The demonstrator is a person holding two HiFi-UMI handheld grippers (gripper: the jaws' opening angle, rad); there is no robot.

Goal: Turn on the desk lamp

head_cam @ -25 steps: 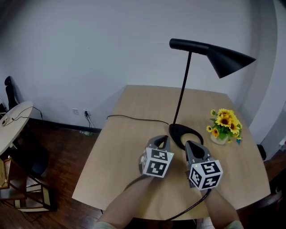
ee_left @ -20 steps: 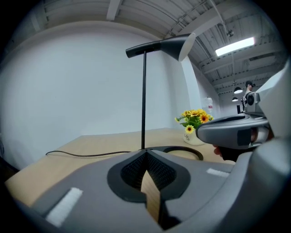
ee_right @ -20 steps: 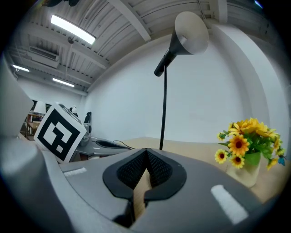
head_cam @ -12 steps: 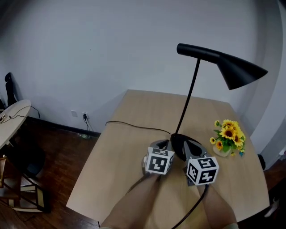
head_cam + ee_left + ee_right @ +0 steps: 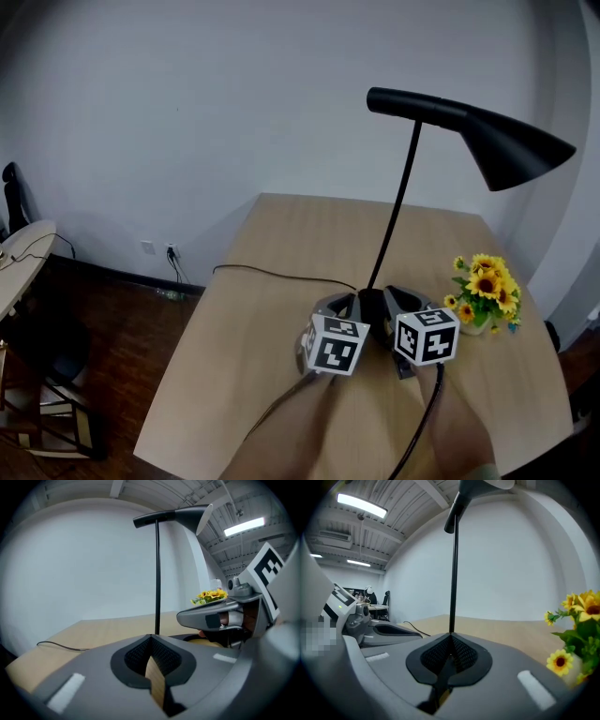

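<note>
Far left, off the counter's edge, we note a pale round side table (image 5: pixel 21 251) over a dark wood floor (image 5: pixel 112 328). A thin black cable (image 5: pixel 272 274) runs across the light wooden counter (image 5: pixel 253 366) from its left edge toward the middle. The left gripper (image 5: pixel 339 304), marker cube on its back, sits low over the counter just left of the lamp's foot. In the left gripper view we see its jaws clenched together with nothing held, only a sliver of counter showing below the tips. The black desk lamp (image 5: pixel 395 211), with a thin pole and cone shade, stands upright mid-counter. Its flat dark base lies between the two grippers, and the shade reaches out to the right above the flowers. The right gripper (image 5: pixel 401 302) sits just right of the pole's foot. Its own view shows jaws pressed together, empty, with the pole straight ahead. We cannot tell whether either gripper touches the base. Near the right edge stands a small pot of yellow sunflowers (image 5: pixel 483 286).
</note>
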